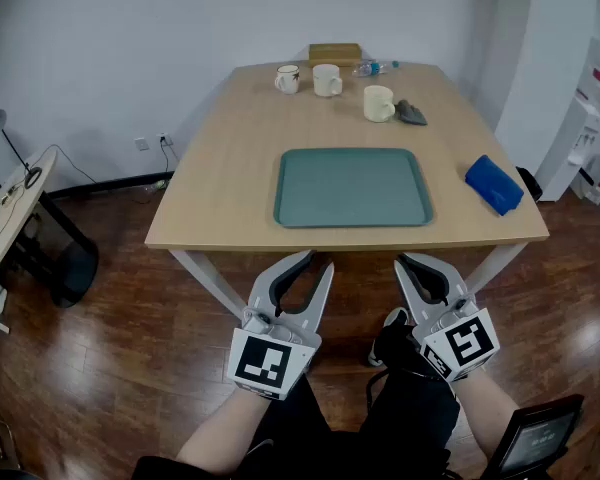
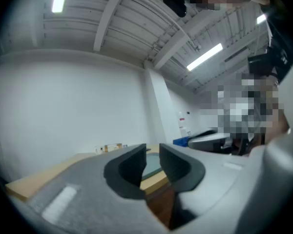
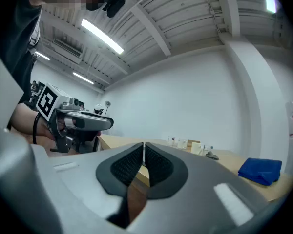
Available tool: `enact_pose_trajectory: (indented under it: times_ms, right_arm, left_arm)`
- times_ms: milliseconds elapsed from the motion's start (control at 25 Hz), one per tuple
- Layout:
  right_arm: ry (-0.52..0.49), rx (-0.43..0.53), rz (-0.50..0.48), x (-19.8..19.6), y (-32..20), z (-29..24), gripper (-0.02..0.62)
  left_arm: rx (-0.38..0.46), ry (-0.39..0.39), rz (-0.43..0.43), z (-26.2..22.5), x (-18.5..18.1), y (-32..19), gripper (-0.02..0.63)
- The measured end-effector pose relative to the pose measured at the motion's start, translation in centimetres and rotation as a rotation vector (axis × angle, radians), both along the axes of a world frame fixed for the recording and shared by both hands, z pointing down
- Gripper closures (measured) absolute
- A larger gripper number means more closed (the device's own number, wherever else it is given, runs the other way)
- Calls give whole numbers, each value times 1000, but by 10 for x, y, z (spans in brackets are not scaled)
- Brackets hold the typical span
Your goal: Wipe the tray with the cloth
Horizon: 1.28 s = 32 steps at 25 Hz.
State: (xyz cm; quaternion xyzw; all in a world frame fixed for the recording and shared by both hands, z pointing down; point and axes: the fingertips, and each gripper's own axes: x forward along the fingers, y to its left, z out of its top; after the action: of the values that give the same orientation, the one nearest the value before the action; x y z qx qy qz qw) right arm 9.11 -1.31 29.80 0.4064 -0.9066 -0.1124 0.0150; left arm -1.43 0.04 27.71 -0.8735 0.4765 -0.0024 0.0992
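Tray (image 1: 352,186) is a muted teal-green, cloth (image 1: 494,184) is bright royal blue, table (image 1: 230,158) is pale wood. Floor (image 1: 120,338) is dark reddish-brown planks. Left gripper (image 1: 317,261) and right gripper (image 1: 408,259) are both light grey with black pads and black-and-white checkered cubes. Mug (image 1: 378,103) is cream.

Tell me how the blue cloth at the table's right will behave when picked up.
The blue cloth lies as a plump folded bundle, so it is probably floppy and may unfold if pinched by one layer. It looks light for its bulk. It sits near the right edge of the table, so a push might slide it off.
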Motion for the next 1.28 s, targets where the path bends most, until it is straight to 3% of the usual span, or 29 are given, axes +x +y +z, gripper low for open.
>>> enact_pose_trajectory:
  times_ms: [120, 240, 600, 920, 1120, 1280]
  right_arm:
    - [16, 9, -1, 1, -17, -6, 522]
    - [9, 22, 35, 14, -44, -17, 500]
    - [-8, 23, 101, 30, -92, -29, 499]
    - [-35, 61, 128, 42, -124, -53, 499]
    - [-38, 36, 151, 55, -161, -63, 499]
    - [22, -37, 163, 66, -197, -59, 480]
  left_arm:
    - [12, 10, 7, -8, 1, -17, 518]
    - [16, 37, -7, -11, -10, -36, 518]
    - [-29, 76, -84, -3, -54, -73, 518]
    - [8, 59, -79, -25, -54, -110, 515]
    - [9, 46, -80, -32, -60, -138, 512]
    - [-17, 40, -89, -27, -73, -172, 499]
